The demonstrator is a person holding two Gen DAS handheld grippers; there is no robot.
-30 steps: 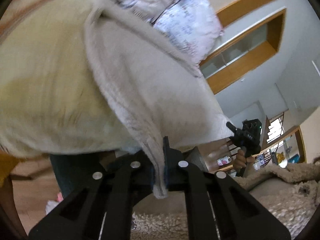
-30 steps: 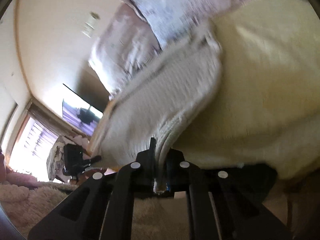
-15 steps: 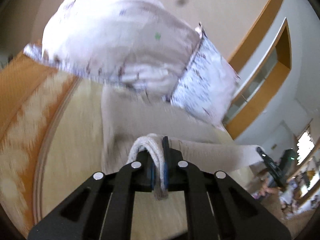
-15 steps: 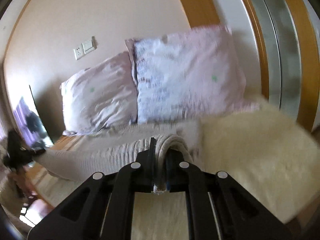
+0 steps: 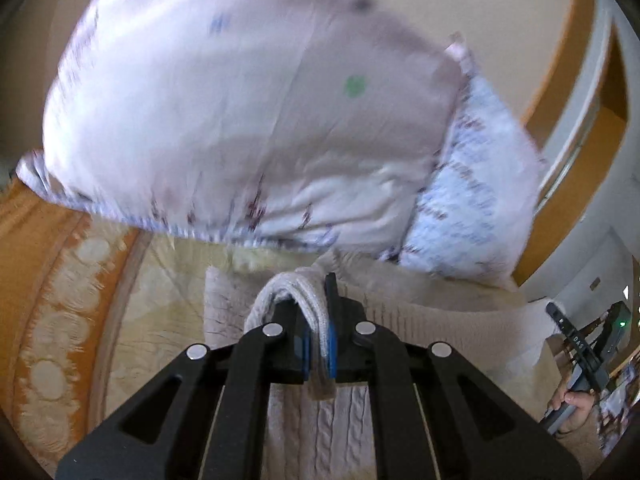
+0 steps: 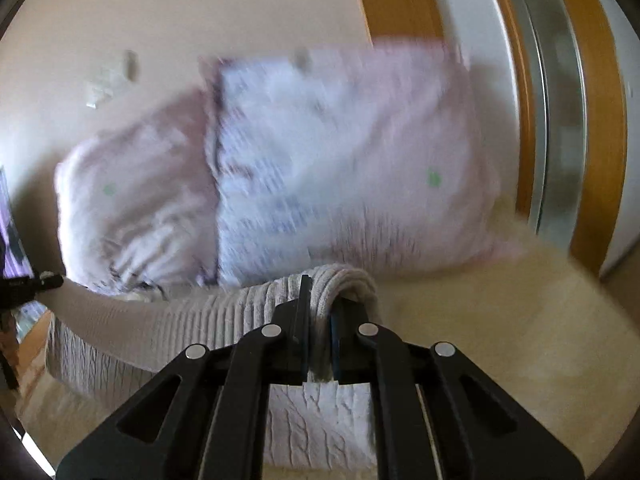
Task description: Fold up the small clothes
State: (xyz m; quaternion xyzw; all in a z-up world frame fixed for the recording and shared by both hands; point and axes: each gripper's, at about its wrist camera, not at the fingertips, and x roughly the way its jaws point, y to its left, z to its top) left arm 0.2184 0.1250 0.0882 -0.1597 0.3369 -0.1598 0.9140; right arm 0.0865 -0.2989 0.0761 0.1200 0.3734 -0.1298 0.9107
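Small white letters are seen on the black body of the right gripper (image 5: 576, 344) at the right edge of the left wrist view; something like "DAS" is made out, but it is too small and tilted to be certain. The pillow (image 5: 472, 200) print is blurred, unreadable as text.

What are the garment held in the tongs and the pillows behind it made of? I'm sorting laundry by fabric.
The garment looks like a chunky knit, likely wool or acrylic: pale grey-beige, matte, with ribbing and cable patterns. The pillows seem to be in thin woven cotton or a blend: smooth, creased, pale pink with a small print. Blur leaves the exact fibre open.
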